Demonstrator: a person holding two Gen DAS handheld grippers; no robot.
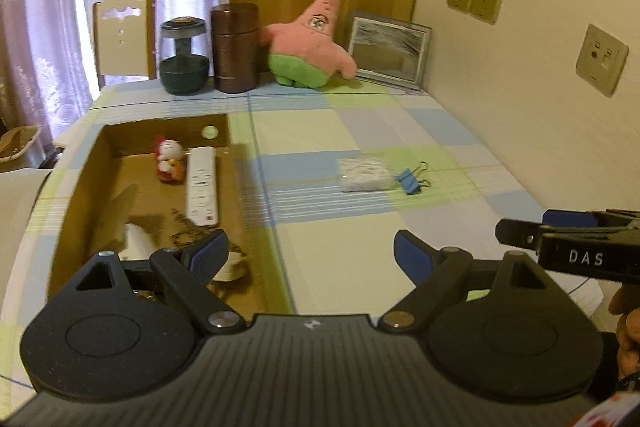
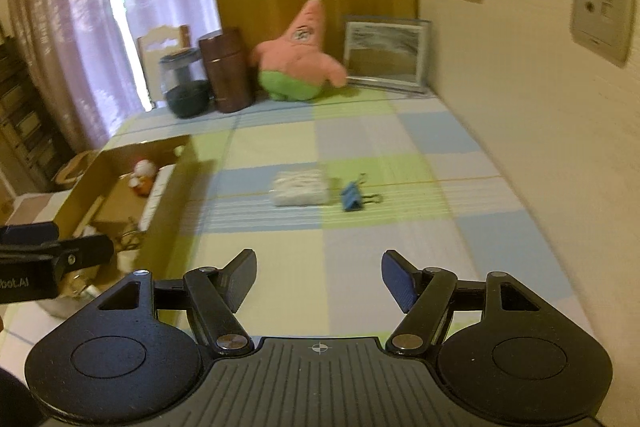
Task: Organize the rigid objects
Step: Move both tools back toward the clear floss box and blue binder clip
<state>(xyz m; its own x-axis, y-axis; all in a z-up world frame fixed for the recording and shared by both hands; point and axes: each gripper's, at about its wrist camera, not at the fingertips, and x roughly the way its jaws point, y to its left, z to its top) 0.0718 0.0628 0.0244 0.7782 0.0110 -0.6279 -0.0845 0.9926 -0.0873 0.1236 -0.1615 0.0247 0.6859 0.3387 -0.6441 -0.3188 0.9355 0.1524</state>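
Note:
A brown cardboard box [image 1: 236,163] lies on the checked tablecloth at the left. In it are a white remote [image 1: 202,185], a small red and white toy figure [image 1: 170,159], a white cup [image 1: 234,265] and a white item [image 1: 136,241]. A white packet [image 1: 363,174] and a blue binder clip [image 1: 410,179] lie on the cloth in mid-table. The packet [image 2: 300,187], the clip [image 2: 353,198] and the box [image 2: 176,183] also show in the right wrist view. My left gripper [image 1: 310,255] is open and empty, over the box's right edge. My right gripper [image 2: 318,277] is open and empty above the cloth, well short of the clip.
At the table's back stand a dark glass jar [image 1: 184,57], a brown canister [image 1: 235,47], a pink star plush [image 1: 310,43] and a picture frame [image 1: 388,49]. A wall [image 1: 520,67] with sockets runs along the right. A chair [image 1: 124,37] stands behind the table.

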